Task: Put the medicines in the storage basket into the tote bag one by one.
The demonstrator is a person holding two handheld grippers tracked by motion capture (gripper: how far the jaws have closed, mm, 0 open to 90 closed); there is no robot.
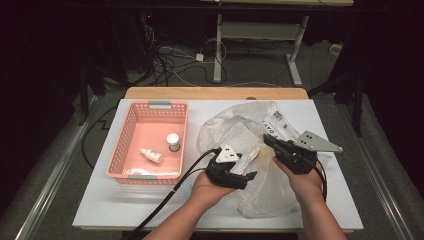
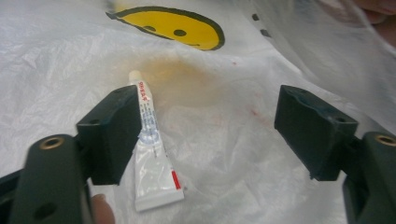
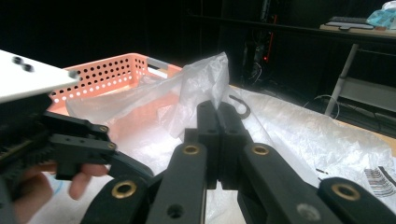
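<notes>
A white plastic bag [image 1: 260,190] with a yellow smiley face [image 2: 173,28] lies crumpled at the table's middle right. A small white tube [image 2: 152,154] with red print rests on its film, cap pointing away. My left gripper [image 2: 210,116] stands open over it, and the tube lies against the inner face of the left-hand jaw. From above, the tube [image 1: 248,160] shows just ahead of the left gripper [image 1: 245,170]. My right gripper [image 3: 217,112] is shut on an edge of the plastic bag [image 3: 205,79] and holds it raised. The right gripper [image 1: 270,142] sits at the bag's right side.
A pink perforated basket [image 1: 127,135] stands at the table's left, holding a small white bottle [image 1: 151,156] and a round-lidded jar [image 1: 173,141]. A printed label [image 1: 280,122] shows on the bag's far side. Cables trail off the table's front edge.
</notes>
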